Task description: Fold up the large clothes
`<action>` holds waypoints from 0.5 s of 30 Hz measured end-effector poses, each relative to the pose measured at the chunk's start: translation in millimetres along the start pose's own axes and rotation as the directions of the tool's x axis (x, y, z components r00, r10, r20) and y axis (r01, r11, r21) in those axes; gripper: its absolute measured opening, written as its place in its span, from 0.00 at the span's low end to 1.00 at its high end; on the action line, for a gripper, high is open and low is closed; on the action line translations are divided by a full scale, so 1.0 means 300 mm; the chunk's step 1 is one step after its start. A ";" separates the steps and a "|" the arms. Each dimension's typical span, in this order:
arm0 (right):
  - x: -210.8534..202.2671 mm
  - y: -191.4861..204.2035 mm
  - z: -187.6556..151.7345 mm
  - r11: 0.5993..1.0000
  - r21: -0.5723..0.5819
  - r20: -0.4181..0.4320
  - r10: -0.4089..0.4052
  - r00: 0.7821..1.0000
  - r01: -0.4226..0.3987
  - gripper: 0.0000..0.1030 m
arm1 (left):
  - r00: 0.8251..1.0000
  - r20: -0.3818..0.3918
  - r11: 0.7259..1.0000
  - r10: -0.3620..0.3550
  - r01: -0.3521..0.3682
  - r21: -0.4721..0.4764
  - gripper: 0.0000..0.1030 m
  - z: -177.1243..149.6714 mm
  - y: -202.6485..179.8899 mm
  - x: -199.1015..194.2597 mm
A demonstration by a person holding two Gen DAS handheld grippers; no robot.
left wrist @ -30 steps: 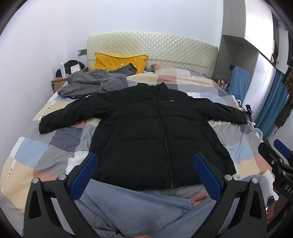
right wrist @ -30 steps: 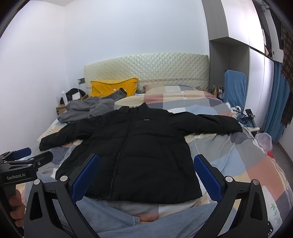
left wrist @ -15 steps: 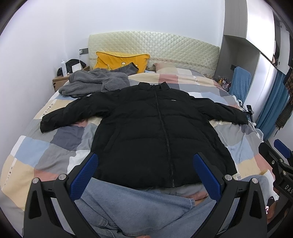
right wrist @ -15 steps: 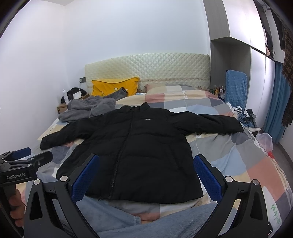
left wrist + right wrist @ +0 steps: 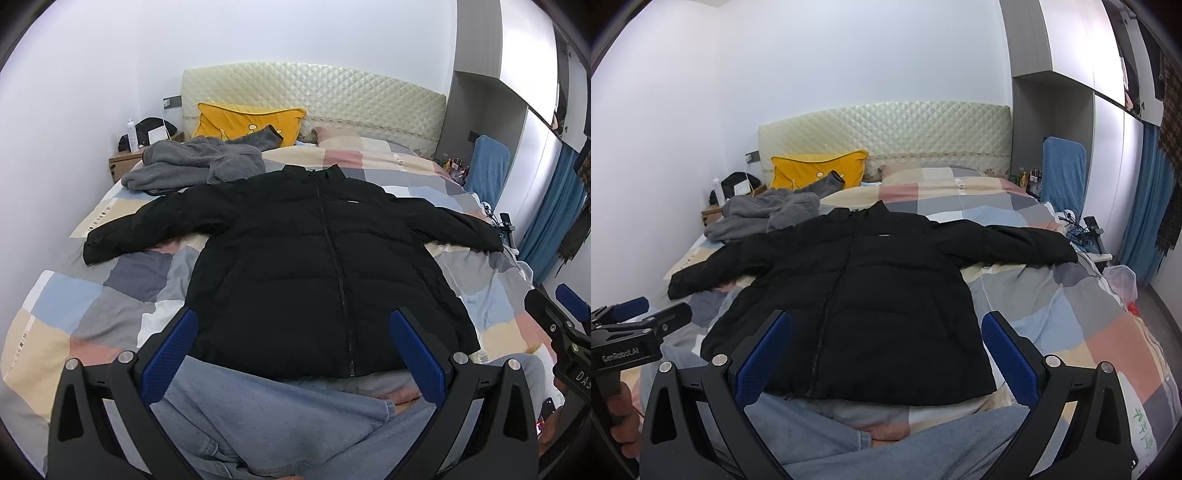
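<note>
black puffer jacket (image 5: 317, 266) spread flat, zipped

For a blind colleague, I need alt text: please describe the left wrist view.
A black puffer jacket lies flat, zipped, sleeves spread, on a bed with a patchwork cover. The open left tool hovers near its hem, above light blue jeans. A grey garment and a yellow pillow lie behind.

- The puffer jacket (image 5: 317, 266) was plain black.
- The bed cover (image 5: 74, 306) was checked in blue, grey, cream and pink.
- The pillow (image 5: 243, 120) was yellow.
</note>
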State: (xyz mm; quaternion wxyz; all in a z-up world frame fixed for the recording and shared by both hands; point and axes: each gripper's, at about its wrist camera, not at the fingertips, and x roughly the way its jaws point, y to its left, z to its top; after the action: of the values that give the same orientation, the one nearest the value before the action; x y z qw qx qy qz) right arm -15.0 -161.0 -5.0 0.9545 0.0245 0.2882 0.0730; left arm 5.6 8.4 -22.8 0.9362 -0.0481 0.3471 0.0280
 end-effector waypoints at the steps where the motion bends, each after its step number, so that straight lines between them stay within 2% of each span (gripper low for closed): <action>1: 0.001 0.000 -0.002 1.000 0.000 0.001 0.002 1.000 -0.002 1.00 | 1.000 -0.001 1.000 0.000 0.000 -0.001 1.00 0.004 0.000 0.000; 15: 0.034 -0.040 0.028 1.000 -0.002 -0.017 0.022 1.000 -0.022 1.00 | 1.000 -0.016 1.000 -0.021 0.021 -0.010 1.00 0.019 -0.008 0.021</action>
State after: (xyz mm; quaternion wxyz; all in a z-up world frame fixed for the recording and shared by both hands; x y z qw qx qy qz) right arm -0.5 -171.3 -4.6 0.9512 0.0260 0.2958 0.0841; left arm 14.2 6.9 -22.5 0.9334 -0.0567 0.3537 0.0197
